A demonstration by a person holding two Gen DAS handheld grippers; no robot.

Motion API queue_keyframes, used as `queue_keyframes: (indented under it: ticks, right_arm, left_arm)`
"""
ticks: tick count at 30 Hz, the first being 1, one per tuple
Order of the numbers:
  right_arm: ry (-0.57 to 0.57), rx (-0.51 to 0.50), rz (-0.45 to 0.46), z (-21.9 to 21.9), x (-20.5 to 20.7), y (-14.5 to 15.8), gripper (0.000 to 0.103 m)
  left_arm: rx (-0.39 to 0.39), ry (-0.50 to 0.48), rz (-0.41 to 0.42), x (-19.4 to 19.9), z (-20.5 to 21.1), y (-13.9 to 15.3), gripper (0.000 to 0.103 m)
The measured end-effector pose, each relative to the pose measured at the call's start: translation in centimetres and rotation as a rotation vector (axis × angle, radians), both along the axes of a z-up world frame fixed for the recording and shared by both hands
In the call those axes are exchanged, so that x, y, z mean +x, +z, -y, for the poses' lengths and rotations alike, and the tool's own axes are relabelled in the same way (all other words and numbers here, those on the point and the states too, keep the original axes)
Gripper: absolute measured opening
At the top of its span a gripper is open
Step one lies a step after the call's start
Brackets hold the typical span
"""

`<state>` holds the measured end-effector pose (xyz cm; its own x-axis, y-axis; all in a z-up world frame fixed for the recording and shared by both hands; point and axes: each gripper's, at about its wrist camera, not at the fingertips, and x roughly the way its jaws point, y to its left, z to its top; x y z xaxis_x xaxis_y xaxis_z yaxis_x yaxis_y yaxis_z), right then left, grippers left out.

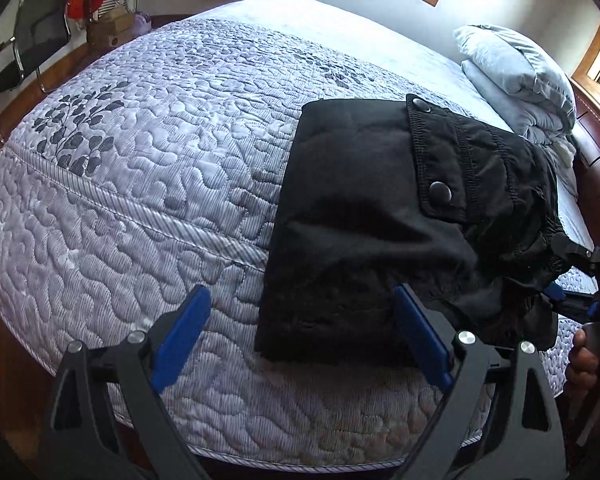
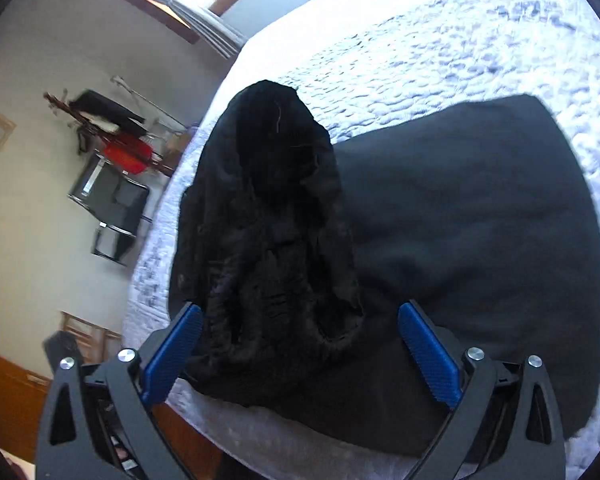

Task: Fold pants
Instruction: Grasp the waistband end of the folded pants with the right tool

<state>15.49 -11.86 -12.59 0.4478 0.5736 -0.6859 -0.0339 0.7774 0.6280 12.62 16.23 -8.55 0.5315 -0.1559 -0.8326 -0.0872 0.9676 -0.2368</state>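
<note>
On the bed [image 1: 140, 184], right half of frame: black pants [image 1: 364, 232] folded into a compact block | left tongs [image 1: 300, 344] gaping wide, holding nothing | right tongs [image 2: 300, 344] also spread, straddling the bunched waistband, probably to tidy it.

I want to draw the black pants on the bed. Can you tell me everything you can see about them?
The black pants are folded into a thick, roughly rectangular bundle lying near the edge of the quilted bed. The cloth looks matte and woven. On top sits a stitched flap with two dark round snap buttons. One end is bunched and wrinkled rather than flat. The open left gripper has one blue finger over the near edge, and the open right gripper straddles the bunched end without pinching it.
</note>
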Motion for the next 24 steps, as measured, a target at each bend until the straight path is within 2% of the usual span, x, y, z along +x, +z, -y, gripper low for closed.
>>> queue_keyframes:
  ticks: [7, 13, 16, 21, 22, 24]
  right_arm:
    - [0.097, 0.128, -0.003, -1.4, 1.5, -1.2, 0.1]
    - [0.114, 0.056, 0.025, -3.6, 2.9, -1.2, 0.099]
    - [0.094, 0.067, 0.024, -3.1, 3.0, -1.1, 0.086]
    - [0.066, 0.142, -0.008, -1.3, 3.2, -1.5, 0.058]
    - [0.07, 0.156, -0.009, -1.0, 3.2, -1.5, 0.056]
    - [0.076, 0.172, -0.005, -0.9, 3.3, -1.5, 0.046]
  left_arm:
    - [-0.01, 0.007, -0.011, 0.1, -0.1, -0.3, 0.094]
    - [-0.016, 0.007, -0.019, 0.1, -0.1, -0.5, 0.095]
    - [-0.011, 0.002, -0.023, 0.2, -0.2, -0.5, 0.095]
    - [-0.017, 0.008, -0.031, 0.3, -0.2, -0.7, 0.096]
    - [-0.019, 0.009, -0.033, 0.3, -0.2, -0.8, 0.096]
    - [-0.021, 0.011, -0.037, 0.4, -0.2, -0.9, 0.096]
